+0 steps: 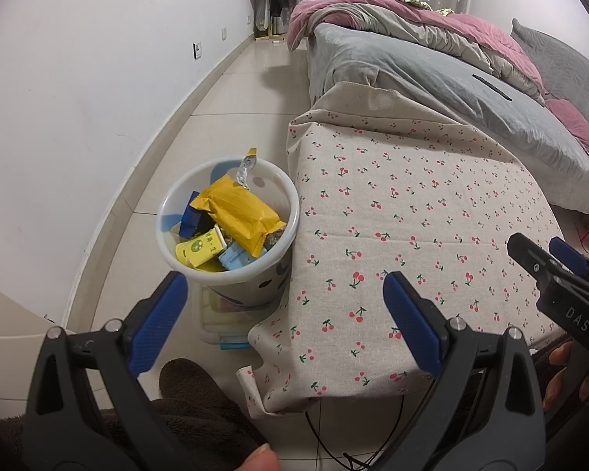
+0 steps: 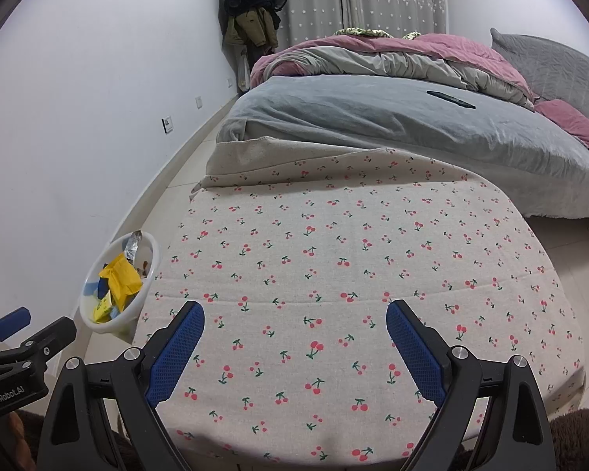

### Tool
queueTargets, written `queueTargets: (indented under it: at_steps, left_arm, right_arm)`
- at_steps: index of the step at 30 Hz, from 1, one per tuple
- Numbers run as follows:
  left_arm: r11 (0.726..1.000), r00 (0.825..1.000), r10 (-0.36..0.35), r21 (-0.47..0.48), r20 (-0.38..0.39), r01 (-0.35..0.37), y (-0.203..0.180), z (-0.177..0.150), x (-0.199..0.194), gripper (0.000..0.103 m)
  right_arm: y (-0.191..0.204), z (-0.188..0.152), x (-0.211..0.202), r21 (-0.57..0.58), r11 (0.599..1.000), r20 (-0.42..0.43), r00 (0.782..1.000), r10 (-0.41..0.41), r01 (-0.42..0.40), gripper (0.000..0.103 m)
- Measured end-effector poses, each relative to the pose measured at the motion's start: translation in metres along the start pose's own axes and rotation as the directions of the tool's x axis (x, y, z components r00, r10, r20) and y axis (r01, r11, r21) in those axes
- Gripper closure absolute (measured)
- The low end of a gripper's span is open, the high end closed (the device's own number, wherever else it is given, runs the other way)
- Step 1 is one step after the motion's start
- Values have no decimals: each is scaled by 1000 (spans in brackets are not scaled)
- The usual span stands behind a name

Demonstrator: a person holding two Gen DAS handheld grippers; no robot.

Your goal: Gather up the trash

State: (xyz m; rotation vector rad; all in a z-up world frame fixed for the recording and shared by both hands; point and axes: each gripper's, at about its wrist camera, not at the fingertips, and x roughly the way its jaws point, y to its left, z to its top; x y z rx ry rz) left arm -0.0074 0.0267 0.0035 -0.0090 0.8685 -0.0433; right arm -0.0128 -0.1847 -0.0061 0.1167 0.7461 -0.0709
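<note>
A white plastic bin (image 1: 282,192) stands on the floor against the left side of a table covered in cherry-print cloth (image 1: 412,216). In it lie a yellow wrapper (image 1: 235,212), a dark blue box (image 1: 190,218), a small yellow-green carton (image 1: 198,249), a light blue packet and a foil strip. My left gripper (image 1: 284,290) is open and empty, hovering near the bin and the table's left edge. In the right wrist view the bin (image 2: 149,274) sits at far left. My right gripper (image 2: 294,316) is open and empty over the cloth (image 2: 333,255).
A bed with grey and pink bedding (image 2: 373,117) lies behind the table, a dark flat object (image 2: 450,99) on it. A white wall (image 1: 78,117) runs along the left beside a tiled floor strip. A clear storage box (image 1: 224,318) sits under the bin. Coats hang in the far corner.
</note>
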Motion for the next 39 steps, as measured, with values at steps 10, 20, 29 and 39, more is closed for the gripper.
queueTargets:
  at_steps: [10,20,29,39]
  left_arm:
    - [1000,1000,-2,-1,0,2,0,0,0,4]
    - [1000,1000,-2,-2,1,2,0,0,-1,4]
    - [1000,1000,-3,0,2,3,-1,0,-2,4]
    - [1000,1000,-7,-17,13,8,2,-1,-6,4]
  right_arm:
    - [1,-1,-1,2,1000,0,1000,-3,3,8]
    - [1,-1,-1,2,1000,0,1000,-4,4,8]
    - [2,-1,-1,4,1000,0,1000,-6,6,8]
    - [2,-7,-2,-15,1000,4,1000,-7,7,8]
